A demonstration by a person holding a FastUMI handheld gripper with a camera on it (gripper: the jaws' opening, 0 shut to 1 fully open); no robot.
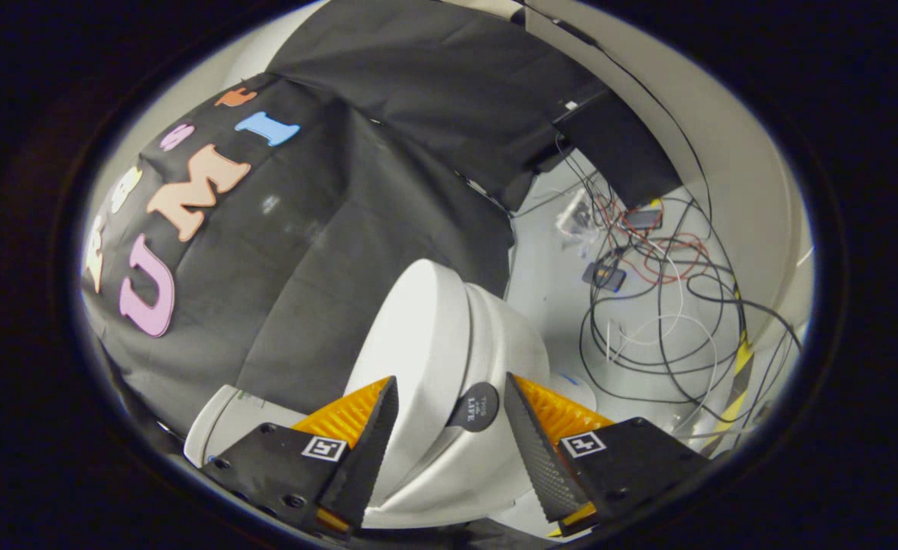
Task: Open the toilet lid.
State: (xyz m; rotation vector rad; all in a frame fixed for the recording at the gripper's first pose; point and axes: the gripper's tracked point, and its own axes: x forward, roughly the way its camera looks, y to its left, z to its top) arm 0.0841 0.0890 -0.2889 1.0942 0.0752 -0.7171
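Note:
The white toilet (513,359) stands just ahead of my fingers, seen tilted. Its lid (418,344) is a broad smooth white shell on the side of the left finger. It seems lifted a little off the seat, with a narrow seam between them. A dark round sticker (473,406) sits at that seam, between my fingers. My gripper (452,439) is open, its fingers wide apart and straddling the lid's edge and the rim. The left fingertip (376,443) lies against the lid's outer face. The right fingertip (529,451) is beside the bowl.
The white tank (223,424) shows behind the left finger. Black cloth (326,252) hangs behind the toilet. Beyond the bowl, on the pale floor (548,275), lies a tangle of cables (662,305) with small devices. A yellow-black striped tape (739,374) runs along the wall's foot.

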